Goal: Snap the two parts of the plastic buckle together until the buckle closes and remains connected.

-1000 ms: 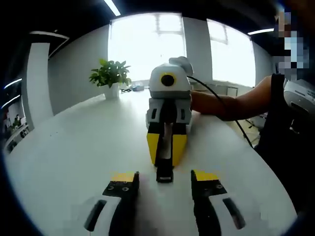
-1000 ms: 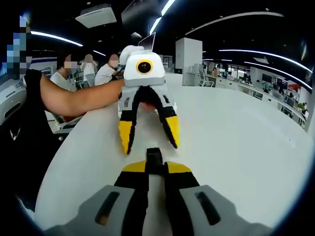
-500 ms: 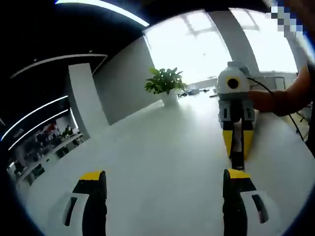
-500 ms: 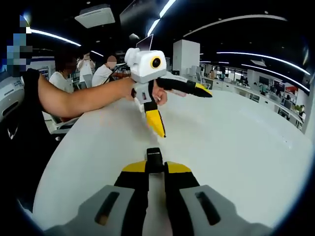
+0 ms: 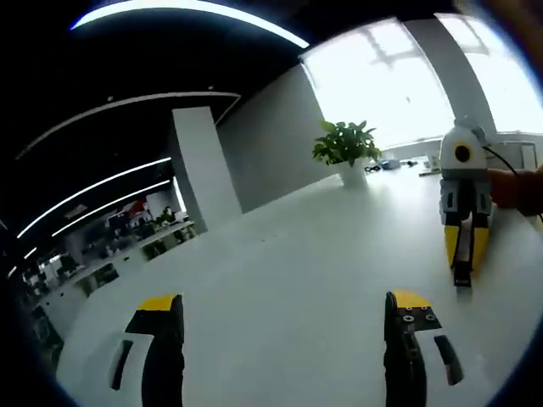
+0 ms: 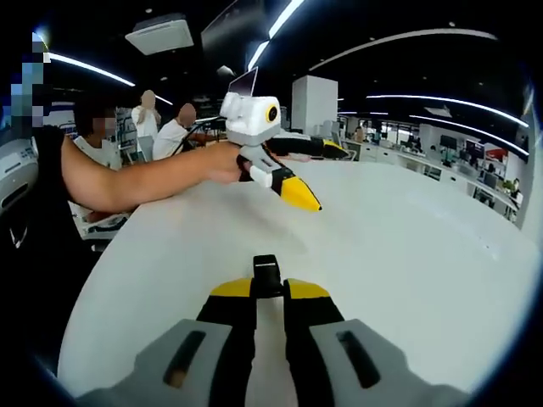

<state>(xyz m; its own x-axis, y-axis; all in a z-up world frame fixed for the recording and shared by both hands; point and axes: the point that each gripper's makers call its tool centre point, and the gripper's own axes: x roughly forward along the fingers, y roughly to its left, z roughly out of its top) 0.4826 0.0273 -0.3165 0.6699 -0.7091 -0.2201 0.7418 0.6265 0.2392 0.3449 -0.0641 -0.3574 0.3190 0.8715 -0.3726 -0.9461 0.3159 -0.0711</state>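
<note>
- White counter (image 5: 280,271) carries the work; its surface is glossy and curves away toward bright windows in the left gripper view.
- Left gripper (image 5: 284,326): jaws wide apart with nothing between them, yellow-tipped black fingers (image 5: 161,339) rising from the bottom of its own view.
- In the right gripper view the left gripper (image 6: 297,170) is held above the counter by the person's hand (image 6: 222,164), tilted sideways, jaws splayed.
- Right gripper (image 6: 268,292): jaws closed on a black buckle part (image 6: 266,273), which pokes out just past the yellow tips, over the counter.
- Same right gripper seen from the left gripper view (image 5: 464,250) at the far right: tips pointing down toward the counter, the black buckle part (image 5: 462,273) clamped between them. Can't tell if it touches the surface.
- Only that one black piece can be made out as buckle; too small to tell which half it is.
- Container: white pot (image 5: 352,175) on the far end of the counter, holding a green leafy plant (image 5: 344,142).
- Person's bare forearm (image 6: 136,174) reaches in from the left side of the right gripper view.
- Other people (image 6: 174,127) sit behind, at desks in the dark office area.
</note>
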